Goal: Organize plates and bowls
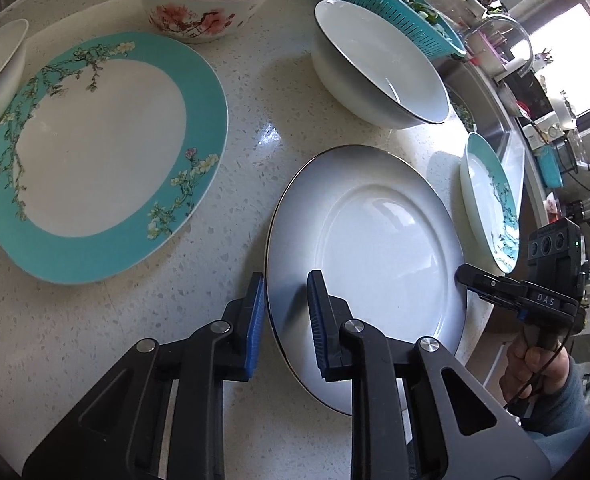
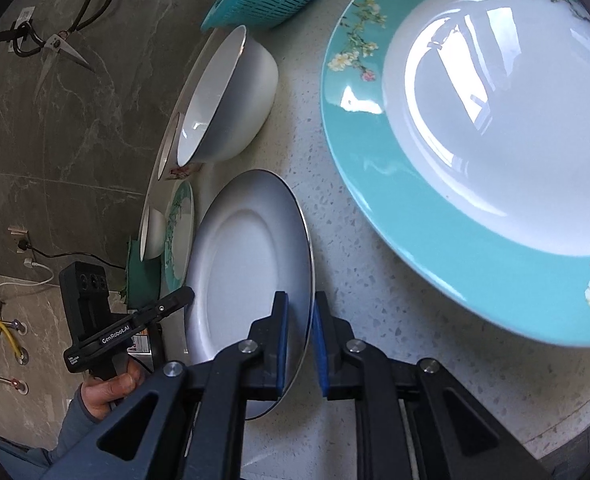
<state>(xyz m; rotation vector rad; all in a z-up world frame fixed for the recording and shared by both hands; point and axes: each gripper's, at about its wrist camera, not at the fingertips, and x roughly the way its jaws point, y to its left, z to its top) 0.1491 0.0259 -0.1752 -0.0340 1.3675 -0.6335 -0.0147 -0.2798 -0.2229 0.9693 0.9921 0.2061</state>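
"GenRobot.AI" reads white along the left gripper in the right wrist view, and "DAS" sits on the right gripper in the other. On the speckled countertop, going left to right from the left wrist camera: a large teal-rimmed plate with blossom sprigs, a bowl with pink flowers behind it, a white bowl with a dark rim, then the grey-white plate, thin dark edge, grey fading to a white centre. Both claws are narrowed onto that plate, blue pads pinching opposite edges of its rim. Farther right, a small teal floral dish lies near the counter edge.
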